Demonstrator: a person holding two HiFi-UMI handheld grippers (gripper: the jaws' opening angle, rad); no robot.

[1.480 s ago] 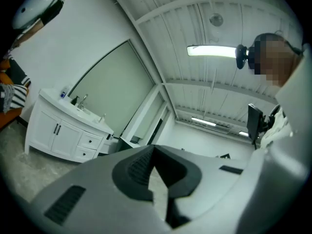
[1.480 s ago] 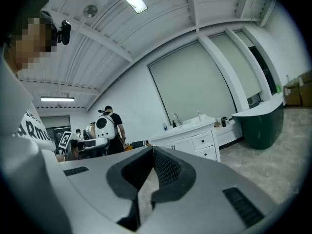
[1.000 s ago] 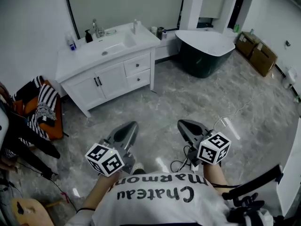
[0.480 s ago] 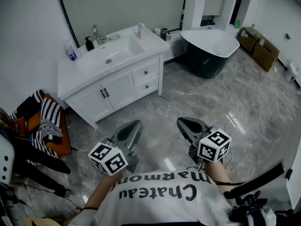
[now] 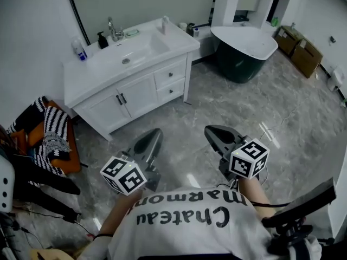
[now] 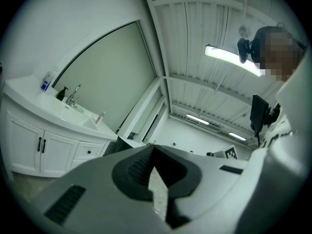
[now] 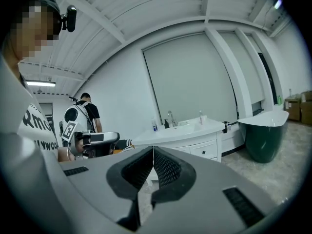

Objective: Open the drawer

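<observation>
- Left gripper (image 5: 154,135): I am holding it level above the floor, jaws pressed together with nothing between them.
- Right gripper (image 5: 212,132): I am holding it beside the left one and apart from it, tipped slightly down, jaws likewise closed and empty.
- White vanity cabinet (image 5: 111,110): standing against the wall ahead and to my left, well apart from both grippers.
- Upper drawer (image 5: 169,73) and lower drawer (image 5: 172,89): sitting stacked at the cabinet's right end, both fronts lying flush.
- Marble floor (image 5: 227,104): a wide stretch is lying between my grippers and the cabinet front.
- Dark bathtub (image 5: 244,47): standing to the right of the cabinet's corner, near it.
- Chair with striped cloth (image 5: 51,131): crowding the left edge, near the cabinet's left end.
- Cardboard boxes (image 5: 303,52): lining the far right wall.
</observation>
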